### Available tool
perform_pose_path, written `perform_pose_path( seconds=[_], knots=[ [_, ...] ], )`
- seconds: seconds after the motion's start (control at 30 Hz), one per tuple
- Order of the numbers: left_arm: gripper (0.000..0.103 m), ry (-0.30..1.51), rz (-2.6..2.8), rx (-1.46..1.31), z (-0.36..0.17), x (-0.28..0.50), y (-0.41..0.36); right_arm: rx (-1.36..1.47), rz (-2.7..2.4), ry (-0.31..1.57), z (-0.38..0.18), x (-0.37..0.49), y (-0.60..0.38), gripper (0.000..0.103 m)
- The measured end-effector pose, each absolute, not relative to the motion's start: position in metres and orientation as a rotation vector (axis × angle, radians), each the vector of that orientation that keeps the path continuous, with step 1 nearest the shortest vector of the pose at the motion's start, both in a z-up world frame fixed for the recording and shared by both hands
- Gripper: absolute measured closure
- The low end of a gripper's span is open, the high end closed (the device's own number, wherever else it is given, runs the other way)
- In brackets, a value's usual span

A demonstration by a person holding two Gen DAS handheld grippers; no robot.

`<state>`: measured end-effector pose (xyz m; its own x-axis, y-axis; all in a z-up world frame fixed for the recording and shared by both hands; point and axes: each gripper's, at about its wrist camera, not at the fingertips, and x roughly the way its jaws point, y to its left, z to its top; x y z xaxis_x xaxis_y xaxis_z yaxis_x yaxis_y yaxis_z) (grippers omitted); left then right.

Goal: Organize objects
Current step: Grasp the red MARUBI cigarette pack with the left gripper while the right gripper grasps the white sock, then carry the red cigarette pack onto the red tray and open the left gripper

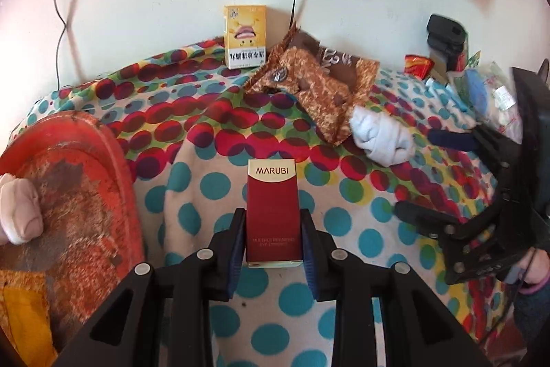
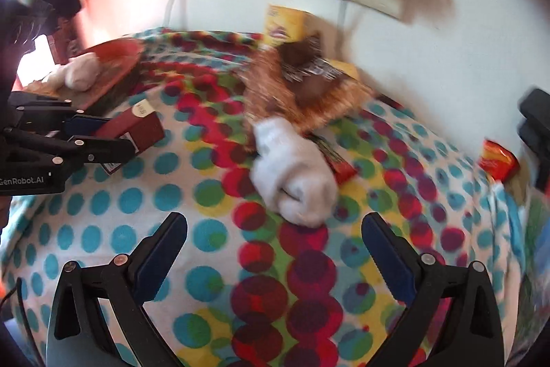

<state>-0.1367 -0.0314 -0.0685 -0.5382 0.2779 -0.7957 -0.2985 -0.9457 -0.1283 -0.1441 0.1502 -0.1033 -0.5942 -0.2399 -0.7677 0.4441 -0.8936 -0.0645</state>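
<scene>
Between the blue pads of the left gripper (image 1: 273, 241), a dark red box (image 1: 272, 212) is being clamped by its two long sides. Its long axis is running from six o'clock to twelve o'clock in the left wrist view, along the line of the fingers, with the end printed MARUBI pointing away toward twelve and the near end sitting just above the polka-dot blanket (image 1: 206, 195). From the right wrist view the same box is showing at nine o'clock, tilted, its far end reaching toward the middle of the blanket.

The right gripper (image 2: 275, 250) is hovering with its fingers spread wide and nothing between them; a rolled white sock (image 2: 292, 171) is lying just ahead of it at twelve o'clock, touching the brown snack wrapper (image 1: 309, 81) behind it.

At nine o'clock in the left wrist view a worn red tray (image 1: 86, 181) is resting on the blanket with a pale pink sock (image 1: 19, 208) in it. A yellow box (image 1: 244, 36) is standing upright against the wall at twelve o'clock.
</scene>
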Motion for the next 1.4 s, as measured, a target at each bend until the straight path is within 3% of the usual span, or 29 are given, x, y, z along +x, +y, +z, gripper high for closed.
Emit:
perform_pose_path(
  seconds=[0.2,0.47,0.5,0.53,0.57,0.77,0.87,0.9,1.0,1.17,1.4],
  knots=[
    [0.073,0.05,2.567,-1.189,-0.04,-0.11,-0.043,1.17,-2.533,0.268,-0.1,-0.171,0.154,0.002],
    [0.073,-0.035,2.633,-1.163,-0.026,-0.095,-0.075,1.182,-2.596,0.322,-0.094,-0.177,0.144,0.003],
    [0.073,-0.039,2.638,-1.164,-0.026,-0.094,-0.078,1.177,-2.578,0.335,-0.093,-0.176,0.142,0.013],
    [0.073,-0.04,2.64,-1.165,-0.026,-0.093,-0.08,1.163,-2.574,0.339,-0.092,-0.174,0.14,0.064],
    [0.073,-0.044,2.652,-1.16,-0.025,-0.091,-0.083,1.178,-2.589,0.337,-0.092,-0.175,0.139,0.091],
    [0.073,-0.071,2.675,-1.165,-0.023,-0.086,-0.1,1.247,-2.594,0.28,-0.093,-0.181,0.139,0.089],
    [0.073,-0.069,2.682,-1.156,-0.022,-0.082,-0.104,1.232,-2.578,0.322,-0.094,-0.176,0.133,0.074],
    [0.073,-0.063,2.687,-1.154,-0.022,-0.081,-0.105,1.232,-2.573,0.335,-0.095,-0.175,0.13,0.059],
    [0.073,-0.079,2.683,-1.167,-0.022,-0.079,-0.109,1.228,-2.585,0.417,-0.101,-0.174,0.121,0.052],
    [0.073,-0.079,2.71,-1.18,-0.021,-0.073,-0.12,1.245,-2.657,0.444,-0.104,-0.177,0.126,0.07],
    [0.073,-0.099,2.731,-1.192,-0.022,-0.066,-0.132,1.193,-2.735,0.326,-0.098,-0.171,0.136,0.076]
  ],
)
